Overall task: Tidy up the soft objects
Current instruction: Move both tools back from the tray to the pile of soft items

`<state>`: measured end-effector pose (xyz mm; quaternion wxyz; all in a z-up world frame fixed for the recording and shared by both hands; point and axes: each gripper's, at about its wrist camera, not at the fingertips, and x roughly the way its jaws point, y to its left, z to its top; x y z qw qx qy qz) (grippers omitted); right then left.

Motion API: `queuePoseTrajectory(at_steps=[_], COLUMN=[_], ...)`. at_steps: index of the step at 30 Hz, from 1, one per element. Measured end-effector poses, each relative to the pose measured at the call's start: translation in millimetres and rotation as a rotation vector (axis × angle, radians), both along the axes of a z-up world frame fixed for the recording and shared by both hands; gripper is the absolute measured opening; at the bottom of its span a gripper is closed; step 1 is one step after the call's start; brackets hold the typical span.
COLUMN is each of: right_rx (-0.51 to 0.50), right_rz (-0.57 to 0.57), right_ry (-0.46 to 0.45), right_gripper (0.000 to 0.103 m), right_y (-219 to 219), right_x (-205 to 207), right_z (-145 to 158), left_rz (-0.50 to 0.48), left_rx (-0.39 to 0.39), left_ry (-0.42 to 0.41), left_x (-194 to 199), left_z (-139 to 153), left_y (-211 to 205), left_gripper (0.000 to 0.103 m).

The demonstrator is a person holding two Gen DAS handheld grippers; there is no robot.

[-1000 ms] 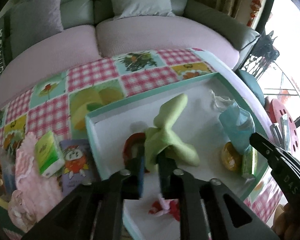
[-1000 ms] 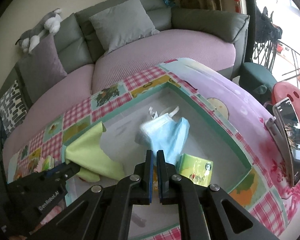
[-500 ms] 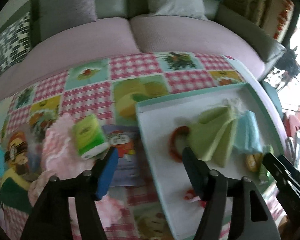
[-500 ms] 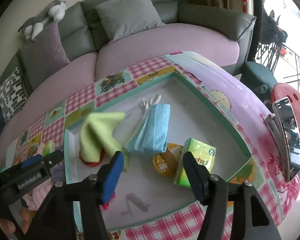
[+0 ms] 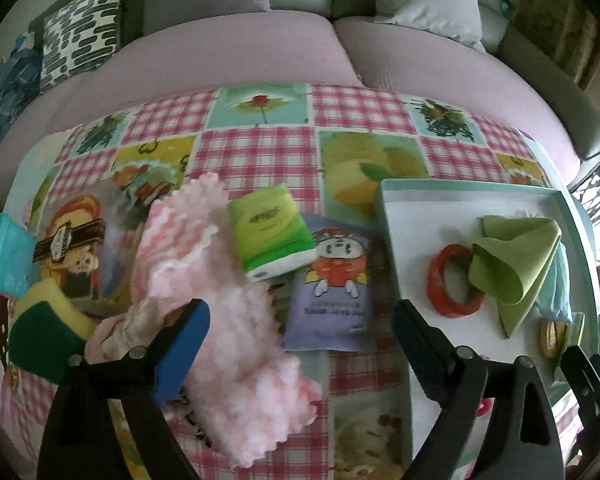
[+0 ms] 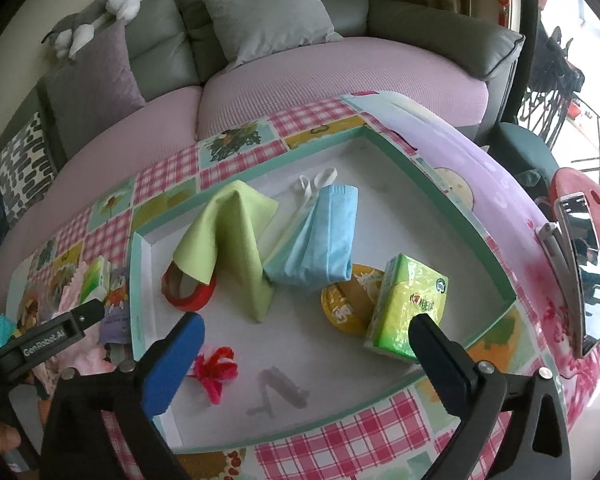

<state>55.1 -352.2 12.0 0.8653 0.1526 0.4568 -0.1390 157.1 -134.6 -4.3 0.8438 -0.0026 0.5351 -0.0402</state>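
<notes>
My left gripper (image 5: 298, 316) hangs over the checked tablecloth with its jaws opening. A pink fluffy cloth (image 5: 220, 300) lies under them, untouched by the pads. My right gripper (image 6: 306, 324) hovers above the white tray (image 6: 440, 184), jaws opening, nothing between them. In the tray lie a green cloth (image 6: 236, 240), a blue face mask (image 6: 320, 240), a red tape ring (image 6: 188, 292), a green tissue pack (image 6: 408, 304), a yellow round pack (image 6: 340, 304) and a red fuzzy bow (image 6: 214, 372).
Left of the tray lie another green tissue pack (image 5: 268, 236), a purple packet (image 5: 336, 292), a yellow-green sponge (image 5: 40, 328) and a blue bag (image 5: 4, 256). A pink-covered sofa (image 5: 260, 48) runs behind the table. A phone on a stand (image 6: 584, 264) is at the right.
Both grippers went from shut to wide open. The left let go of the green cloth in the tray and swung left over the pink cloth. The right released the blue mask.
</notes>
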Motion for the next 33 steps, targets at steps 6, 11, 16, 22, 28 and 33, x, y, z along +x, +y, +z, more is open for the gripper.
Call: queuePoseTrajectory(at_steps=[6, 11, 16, 22, 28, 33], right_rx=[-0.021, -0.019, -0.007, 0.014, 0.017, 0.014], right_rz=[0.02, 0.028, 0.036, 0.037, 0.084, 0.142], right_ry=[-0.004, -0.029, -0.059, -0.099, -0.078, -0.064], right_gripper=[0.103, 0.103, 0.103, 0.103, 0.103, 0.103], right_y=[11, 20, 29, 36, 51, 73], right_x=[-2, -5, -6, -9, -8, -4], right_z=[2, 6, 12, 16, 16, 17], left_rz=[0.018, 0.026, 0.033, 0.026, 0.032, 0.054], left_rx=[0.007, 0.009, 0.005, -0.021, -0.044, -0.071], left_ry=[-0.015, -0.031, -0.063, -0.096, -0.136, -0.174], left_x=[-10, -19, -26, -36, -46, -55], left_z=[5, 10, 20, 32, 45, 57], left_y=[12, 19, 30, 37, 45, 62], left_gripper=[0.092, 0.092, 0.092, 0.093, 0.093, 0.093])
